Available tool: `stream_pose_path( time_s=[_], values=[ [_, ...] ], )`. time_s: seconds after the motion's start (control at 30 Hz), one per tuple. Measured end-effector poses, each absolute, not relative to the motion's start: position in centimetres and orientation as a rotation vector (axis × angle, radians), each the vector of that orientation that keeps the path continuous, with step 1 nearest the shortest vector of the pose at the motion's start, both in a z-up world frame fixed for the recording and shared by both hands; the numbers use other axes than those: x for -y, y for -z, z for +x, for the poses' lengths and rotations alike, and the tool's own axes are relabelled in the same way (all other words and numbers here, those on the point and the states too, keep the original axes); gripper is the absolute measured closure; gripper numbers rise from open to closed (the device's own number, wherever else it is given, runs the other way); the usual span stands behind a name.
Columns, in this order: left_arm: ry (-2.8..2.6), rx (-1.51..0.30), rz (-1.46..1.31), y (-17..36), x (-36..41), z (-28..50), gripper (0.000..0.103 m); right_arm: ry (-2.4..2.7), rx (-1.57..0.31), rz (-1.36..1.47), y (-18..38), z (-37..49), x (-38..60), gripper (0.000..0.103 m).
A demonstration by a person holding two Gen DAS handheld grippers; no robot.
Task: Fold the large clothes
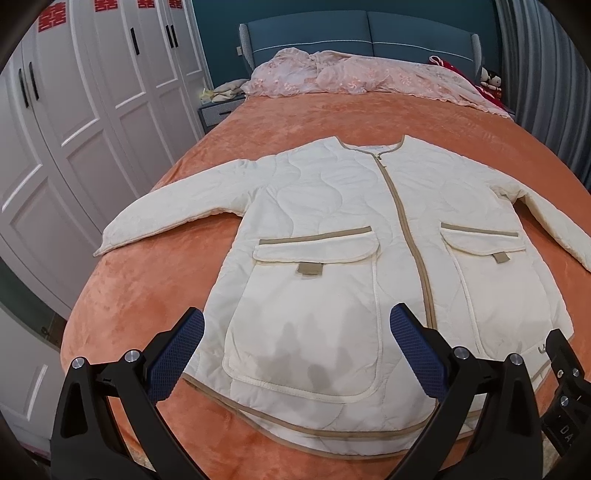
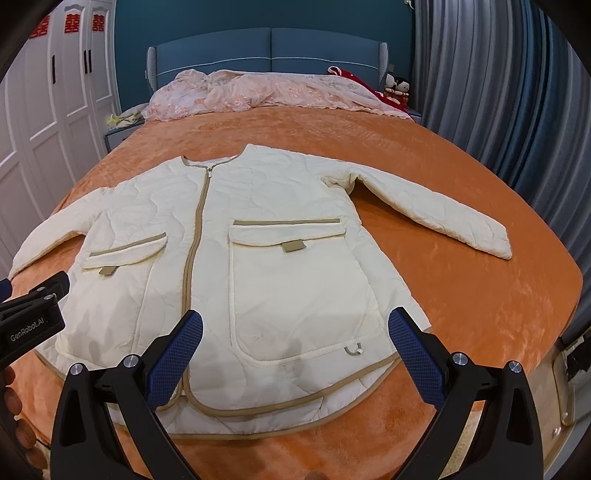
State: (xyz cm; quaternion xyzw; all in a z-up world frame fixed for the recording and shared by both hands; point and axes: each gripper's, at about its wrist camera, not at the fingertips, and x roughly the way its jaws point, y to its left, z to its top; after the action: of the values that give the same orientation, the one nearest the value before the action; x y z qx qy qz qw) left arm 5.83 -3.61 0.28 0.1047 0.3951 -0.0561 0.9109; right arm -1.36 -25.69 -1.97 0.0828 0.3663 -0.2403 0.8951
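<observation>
A cream quilted jacket [image 1: 332, 206] with tan trim, a front zipper and two flap pockets lies flat, front up, on the orange bed cover [image 1: 155, 280]; it also shows in the right wrist view [image 2: 280, 236]. Both sleeves are spread outward. My left gripper [image 1: 297, 332] is open and empty, hovering above the jacket's left pocket near the hem. My right gripper [image 2: 295, 330] is open and empty above the right pocket near the hem. The right gripper's body shows at the left wrist view's right edge [image 1: 565, 369]; the left gripper's body shows in the right wrist view [image 2: 33, 314].
A crumpled pink quilt [image 1: 351, 74] lies at the head of the bed under a blue headboard [image 1: 365, 33]. White wardrobes [image 1: 74, 110] stand left. Grey-blue curtains [image 2: 498, 92] hang right. A nightstand [image 1: 218, 109] sits by the headboard. Plush toys [image 2: 397, 88] sit at the far right.
</observation>
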Motion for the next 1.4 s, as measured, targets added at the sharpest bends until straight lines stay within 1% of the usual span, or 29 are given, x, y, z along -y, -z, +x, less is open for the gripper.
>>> stream_pose_path(
  time_s=[1.1, 1.3, 1.4],
  values=[
    [0.114, -0.839, 0.22, 0.6, 3.4, 6.6, 0.005, 0.501, -0.762, 0.187, 2.1, 0.1, 26.5, 0.005],
    [0.124, -0.851, 0.209, 0.8, 3.8, 7.4, 0.005, 0.493, -0.77, 0.252, 2.7, 0.4, 28.6, 0.005],
    [0.12, -0.842, 0.195, 0.7, 3.7, 8.1, 0.005, 0.508, -0.755, 0.316, 3.1, 0.4, 31.6, 0.005]
  ],
)
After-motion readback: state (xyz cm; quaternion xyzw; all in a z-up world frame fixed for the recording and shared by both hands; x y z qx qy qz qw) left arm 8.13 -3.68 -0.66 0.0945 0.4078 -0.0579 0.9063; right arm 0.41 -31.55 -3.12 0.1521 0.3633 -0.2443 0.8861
